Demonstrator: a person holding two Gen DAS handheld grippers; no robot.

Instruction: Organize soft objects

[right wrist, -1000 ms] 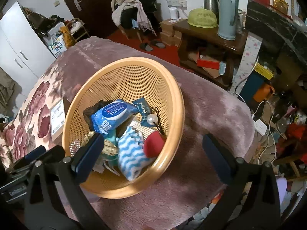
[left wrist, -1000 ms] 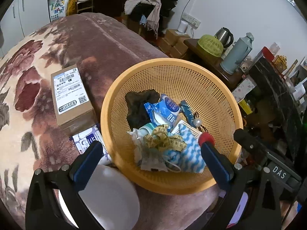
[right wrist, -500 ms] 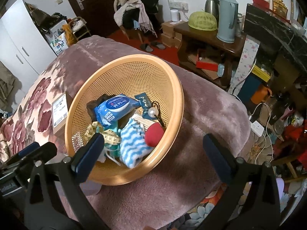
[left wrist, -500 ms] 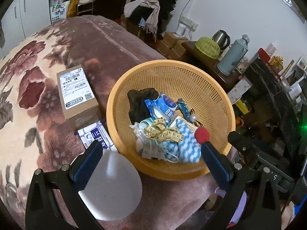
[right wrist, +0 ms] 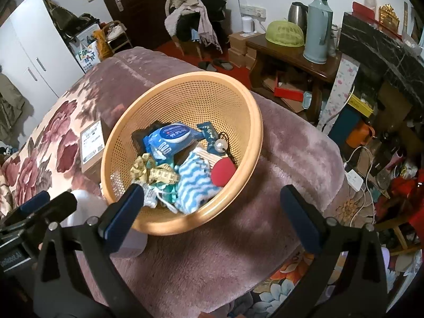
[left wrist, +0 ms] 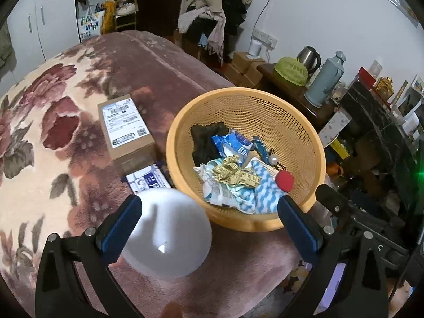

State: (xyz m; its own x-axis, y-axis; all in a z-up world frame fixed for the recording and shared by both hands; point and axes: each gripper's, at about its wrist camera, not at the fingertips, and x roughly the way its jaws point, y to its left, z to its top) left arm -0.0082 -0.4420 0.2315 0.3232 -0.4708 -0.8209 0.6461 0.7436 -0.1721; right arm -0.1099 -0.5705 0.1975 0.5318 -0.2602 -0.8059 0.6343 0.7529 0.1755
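An orange mesh basket (left wrist: 299,122) (right wrist: 233,100) sits on the mauve blanket. It holds a blue-white striped cloth (right wrist: 194,185), a red ball (right wrist: 223,171) (left wrist: 284,181), a yellow tape measure (left wrist: 234,173), a blue wipes pack (right wrist: 172,140), a black cloth (left wrist: 204,140) and a white bead on a cord (right wrist: 220,145). My left gripper (left wrist: 209,212) is open and empty, just short of the basket's near rim. My right gripper (right wrist: 212,204) is open and empty, above the rim's near side.
A white dome-shaped object (left wrist: 169,230) lies by my left gripper's left finger. A cardboard box (left wrist: 124,129) and a blue-white packet (left wrist: 147,181) lie left of the basket. A wooden side table (right wrist: 291,53) with a thermos and kettle stands beyond the bed edge.
Both grippers have pulled back and up from the basket, which now looks smaller and farther. The basket's contents have not moved.
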